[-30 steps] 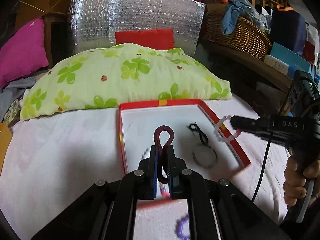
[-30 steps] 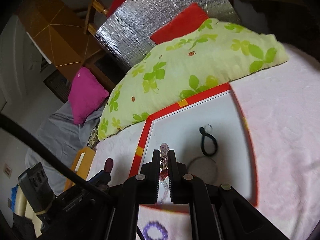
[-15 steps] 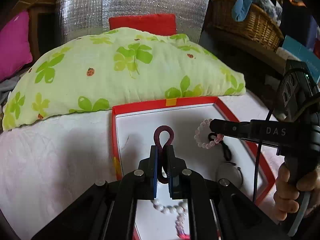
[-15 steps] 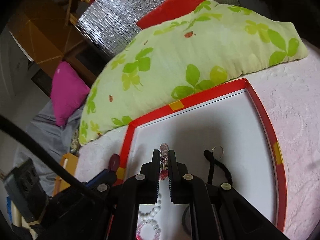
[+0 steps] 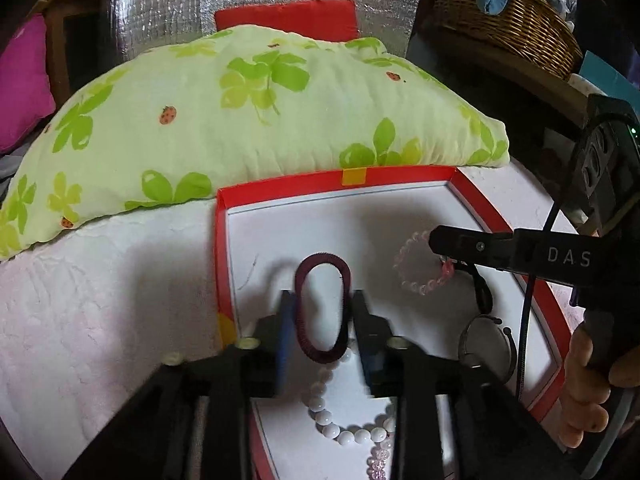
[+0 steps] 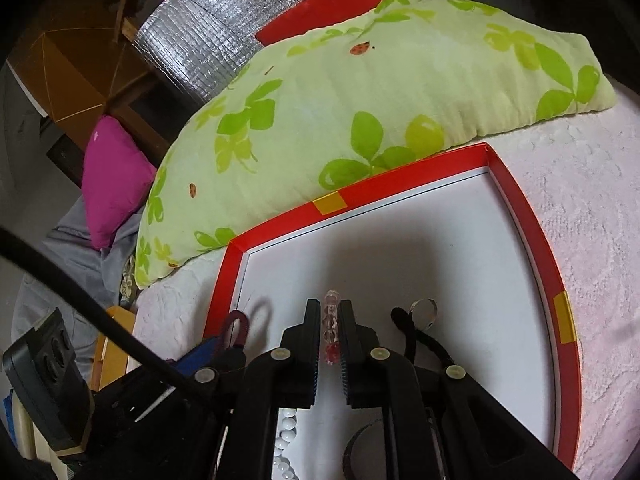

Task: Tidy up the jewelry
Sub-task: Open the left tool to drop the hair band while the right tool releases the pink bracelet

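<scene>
A: Maroon coil band (image 5: 322, 313) is sitting between the left gripper (image 5: 322, 322) pads, over the white floor of the red-rimmed tray (image 5: 280, 186). Jaws are opening; the band has rounded out and the pads look to be just off its sides. Still touching? Can't tell for sure.

B: So it's being let go. Best to keep widening until the loop is plainly free, then lift straight back so a finger isn't dragging it onto the white bead bracelet (image 5: 340, 420) just below.

A: Right gripper (image 6: 331, 330) is clamped on a pale pink bead bracelet (image 6: 331, 320), jaws nearly together, the loop hanging free in the left wrist view (image 5: 420, 266). It's hovering over the tray, near the black cord (image 6: 404, 324).

B: That one should go down on bare floor, clear of the cord and of the dark ring (image 5: 482, 336) beside it.

A: Pose: both grippers are angling downward over the tray, side by side, right one crossing in from the tray's right edge. A hand (image 5: 588, 380) is gripping its handle.
</scene>
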